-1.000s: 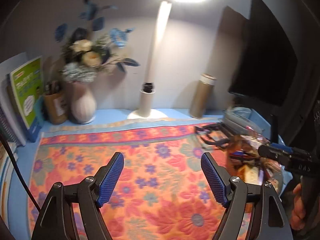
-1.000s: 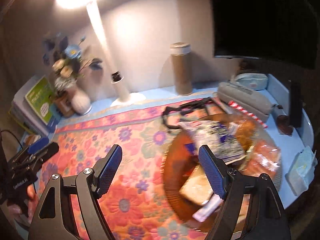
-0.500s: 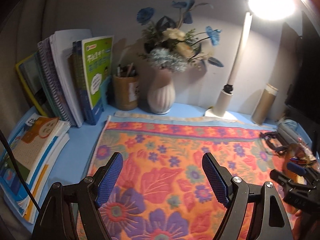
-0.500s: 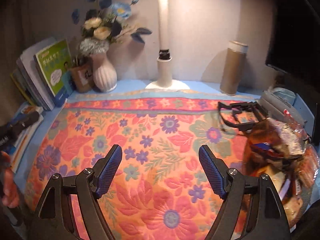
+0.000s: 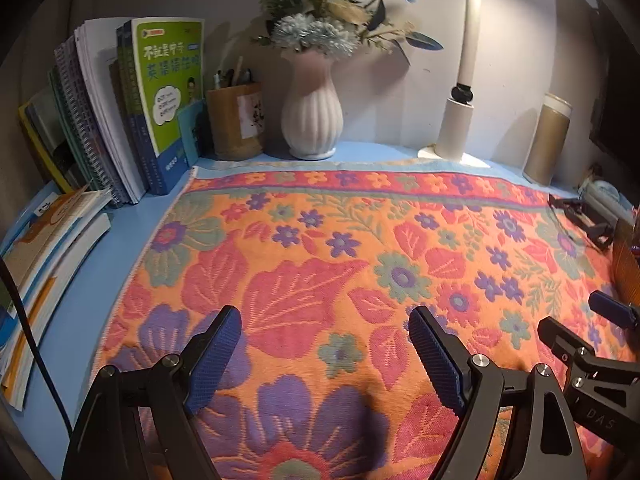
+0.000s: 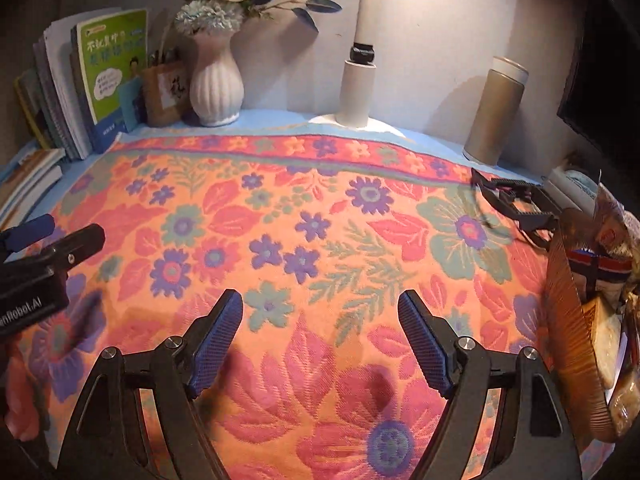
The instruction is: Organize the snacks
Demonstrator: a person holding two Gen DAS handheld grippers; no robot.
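Floral cloth (image 6: 312, 216) covers your blue desk; at its right edge stands the amber basket (image 6: 576, 344), packed with wrapped snacks (image 6: 600, 268), none laid out on the cloth. Beside the basket lies a black clip frame (image 6: 516, 200). Your right gripper (image 6: 320, 340) is spread with nothing between the pads, low over bare cloth left of the basket. Your left gripper (image 5: 324, 356) is opening, likewise empty. Behind stand a vase (image 5: 312, 116), pen cup (image 5: 236, 120) holding pens, lamp (image 5: 456, 128) and canister (image 5: 548, 140). Compared with a second ago, both grippers sit lower, and the basket has slid from centre to the right margin
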